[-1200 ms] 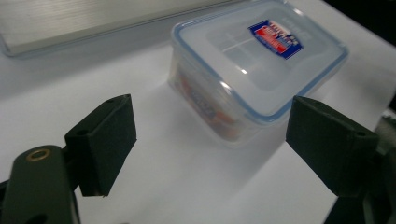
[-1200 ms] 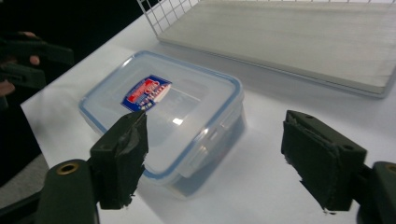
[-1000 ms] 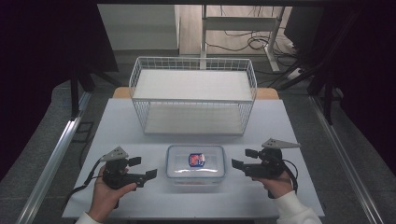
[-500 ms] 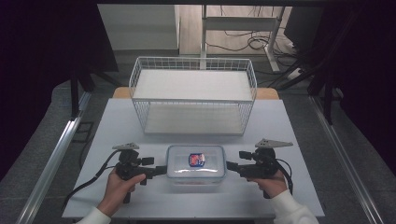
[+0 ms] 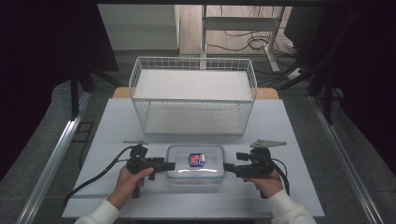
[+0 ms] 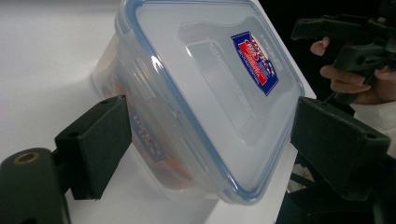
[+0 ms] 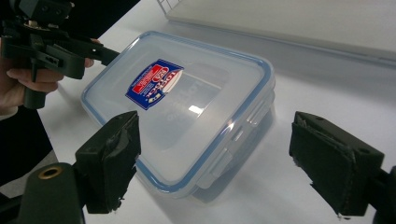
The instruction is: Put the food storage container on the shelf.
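1. Left claw (image 5: 170, 165) released, jaws wide but just been closing a bit; it sits at the left end of the clear lidded box (image 5: 195, 162), whose corner lies between the jaws in the left claw view, pads not pressing yet.
2. Right claw (image 5: 229, 166) also released, jaws wide, pointing at the box's right end; box corner (image 7: 219, 154) just ahead of the jaws, not between them.
3. Box: flat on the table (image 5: 116, 130), near edge, centre, lid on w/ blue seal and red-blue sticker (image 5: 197, 159); something orange inside, can't tell what.
4. Wire basket (image 5: 193, 95) stands further back, well apart from box.
5. Risks, imo: smooth plastic + corner-only bite → box may slip or twist out; uneven squeeze from the 2 sides could shove it sideways or tilt it; a jaw hitting a side latch might pop the lid.
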A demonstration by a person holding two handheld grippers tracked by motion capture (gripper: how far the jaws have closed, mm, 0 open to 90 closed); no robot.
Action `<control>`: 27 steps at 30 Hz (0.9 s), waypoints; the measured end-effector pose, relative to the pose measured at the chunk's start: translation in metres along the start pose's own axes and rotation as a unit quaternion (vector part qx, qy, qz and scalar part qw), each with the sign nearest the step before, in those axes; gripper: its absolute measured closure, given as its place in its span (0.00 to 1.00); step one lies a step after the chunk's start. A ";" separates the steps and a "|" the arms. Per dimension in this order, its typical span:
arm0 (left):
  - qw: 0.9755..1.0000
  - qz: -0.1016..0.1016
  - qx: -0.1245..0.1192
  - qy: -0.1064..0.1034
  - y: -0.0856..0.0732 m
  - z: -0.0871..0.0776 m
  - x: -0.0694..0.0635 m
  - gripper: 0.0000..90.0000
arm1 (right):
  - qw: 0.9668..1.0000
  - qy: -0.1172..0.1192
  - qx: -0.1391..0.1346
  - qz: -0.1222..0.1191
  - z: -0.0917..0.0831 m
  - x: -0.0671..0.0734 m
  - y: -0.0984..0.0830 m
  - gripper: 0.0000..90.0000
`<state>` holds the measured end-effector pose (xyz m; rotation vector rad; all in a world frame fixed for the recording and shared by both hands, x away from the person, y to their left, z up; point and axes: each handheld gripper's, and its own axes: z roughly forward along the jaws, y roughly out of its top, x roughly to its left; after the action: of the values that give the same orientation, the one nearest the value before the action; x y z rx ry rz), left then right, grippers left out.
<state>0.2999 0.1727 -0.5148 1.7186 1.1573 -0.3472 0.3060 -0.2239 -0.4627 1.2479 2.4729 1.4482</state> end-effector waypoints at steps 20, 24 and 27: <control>1.000 -0.003 0.019 -0.004 -0.001 0.011 0.005 0.23 | 0.996 0.035 0.043 0.062 0.033 -0.013 -0.002 0.14; 1.000 -0.003 0.017 0.001 -0.001 0.011 0.005 0.25 | 0.993 0.050 0.048 0.093 0.039 -0.019 -0.004 0.14; 1.000 -0.002 0.018 0.004 -0.001 0.011 0.005 0.27 | 0.990 0.065 0.052 0.116 0.045 -0.024 -0.005 0.14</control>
<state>0.3041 0.1662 -0.5237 1.7504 1.1659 -0.3647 0.3363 -0.2079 -0.5005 1.5546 2.5899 1.5103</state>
